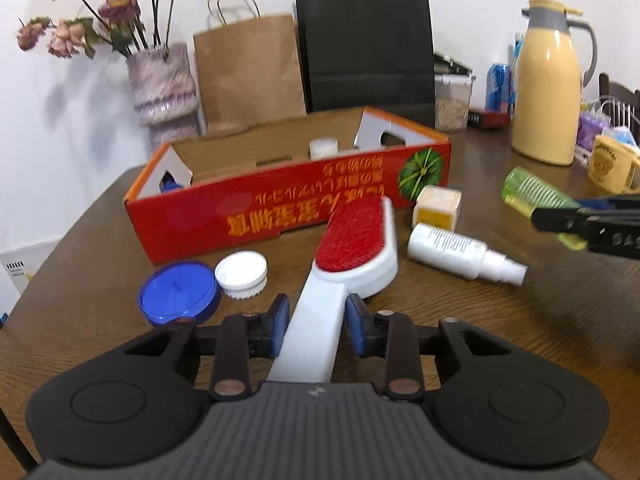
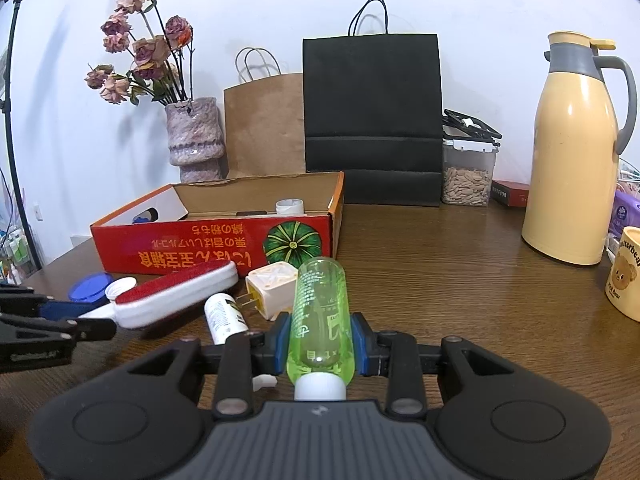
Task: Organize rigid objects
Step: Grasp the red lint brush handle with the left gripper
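Note:
My left gripper (image 1: 318,322) is shut on the white handle of a red lint brush (image 1: 352,240), held above the table in front of the red cardboard box (image 1: 280,204). My right gripper (image 2: 320,340) is shut on a green transparent bottle (image 2: 320,312) with a white cap, right of the box (image 2: 216,248); the bottle also shows in the left wrist view (image 1: 532,196). On the table lie a blue lid (image 1: 178,298), a white cap (image 1: 241,274), a white spray bottle (image 1: 460,256) and a yellow-white plug adapter (image 1: 436,206). A white container (image 1: 323,147) is in the box.
Behind the box stand a vase of dried roses (image 2: 194,144), a brown paper bag (image 2: 264,128) and a black paper bag (image 2: 372,120). A seed container (image 2: 468,176), a yellow thermos jug (image 2: 572,160) and a bear mug (image 2: 624,272) are on the right.

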A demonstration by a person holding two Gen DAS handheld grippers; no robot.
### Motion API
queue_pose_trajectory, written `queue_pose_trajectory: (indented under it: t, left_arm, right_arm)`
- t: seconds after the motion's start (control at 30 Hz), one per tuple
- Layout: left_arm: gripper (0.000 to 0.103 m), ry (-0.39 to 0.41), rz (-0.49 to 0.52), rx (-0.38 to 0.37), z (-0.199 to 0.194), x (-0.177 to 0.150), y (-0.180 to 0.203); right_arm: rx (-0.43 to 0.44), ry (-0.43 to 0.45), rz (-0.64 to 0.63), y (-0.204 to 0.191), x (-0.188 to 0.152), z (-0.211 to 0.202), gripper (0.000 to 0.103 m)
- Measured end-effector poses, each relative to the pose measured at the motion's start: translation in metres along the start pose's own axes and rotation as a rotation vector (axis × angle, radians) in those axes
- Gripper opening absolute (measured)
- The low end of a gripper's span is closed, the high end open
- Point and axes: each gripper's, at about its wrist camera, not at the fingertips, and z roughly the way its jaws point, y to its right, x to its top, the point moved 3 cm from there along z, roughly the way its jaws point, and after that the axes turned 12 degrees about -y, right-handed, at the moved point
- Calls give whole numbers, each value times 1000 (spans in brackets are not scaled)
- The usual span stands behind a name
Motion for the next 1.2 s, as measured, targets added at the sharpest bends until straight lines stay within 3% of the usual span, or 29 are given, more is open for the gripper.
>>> queue_pose_trajectory:
  t: [0.3,0.53,0.63,0.77,0.83,1.13,1.2]
  left_arm:
    - [25,47,-65,-34,-18,2,-2]
    - [25,-111,-215,-84,-2,-9,-26]
    - [26,-123,-201,-60,-2,-13,-28]
    - [44,-97,-156,-37,-5,-11,-21]
    - [73,-82,-138,-25,-6,-5,-16]
    - [77,-124,-79,31,28,23,11]
    - [73,-150,-91,47,40,22,13]
  right_arm:
    - [12,6,-2,-5,-2,-4,31]
    - [20,10,-3,-8,-3,-6,31]
    - [24,11,-4,-8,-4,-6,31]
    - [27,13,-5,-8,-4,-7,31]
    - [29,17,-3,-8,-4,-7,31]
    - [30,27,11,-5,-5,-9,31]
    - [29,27,11,-5,-5,-9,30]
